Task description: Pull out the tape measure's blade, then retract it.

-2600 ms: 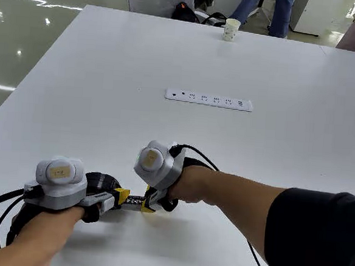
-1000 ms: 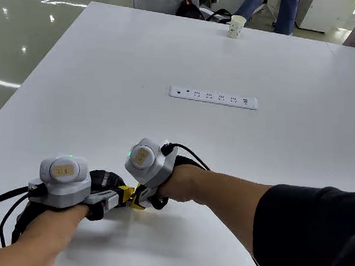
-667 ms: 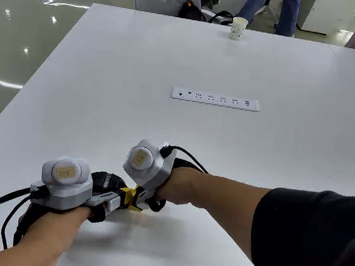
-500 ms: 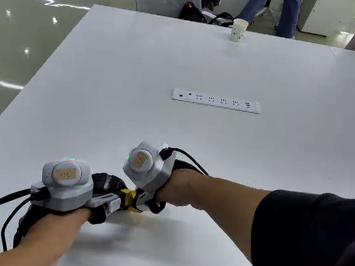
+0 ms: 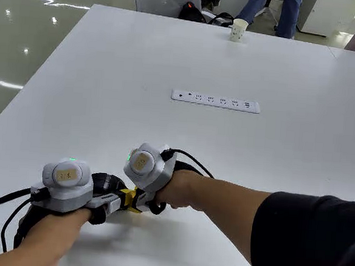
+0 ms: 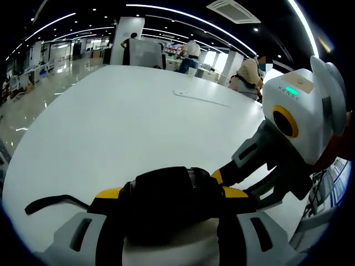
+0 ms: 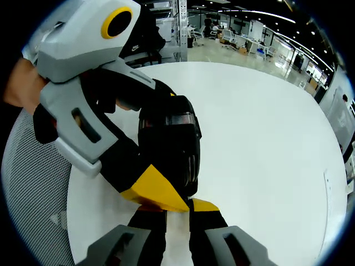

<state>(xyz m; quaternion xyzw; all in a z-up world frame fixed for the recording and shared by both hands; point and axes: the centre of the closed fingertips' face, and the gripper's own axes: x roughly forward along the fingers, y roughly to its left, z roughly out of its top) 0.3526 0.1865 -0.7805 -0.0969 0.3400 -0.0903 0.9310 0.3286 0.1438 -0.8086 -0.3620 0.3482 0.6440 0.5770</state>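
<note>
Left claw [image 6: 173, 230] clamps the black-and-yellow plastic tape measure [image 6: 166, 197] by its case, at the near end of the white surface [image 5: 108, 73]. Right claw [image 7: 176, 216] is pinched narrow at the case mouth, presumably on the hidden blade end. Risks: a crooked pull kinks the blade; a weak left grip lets the case twist free.

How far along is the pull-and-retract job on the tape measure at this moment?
Done: the pull-out. A short stretch of blade showed between the grippers 2.6 seconds ago. In hand: the left gripper clamps the tape measure, and the right gripper has its jaws pinched right at the case's mouth, with no blade length showing between them. Left: seemingly only feeding in the last bit and letting go.
</note>
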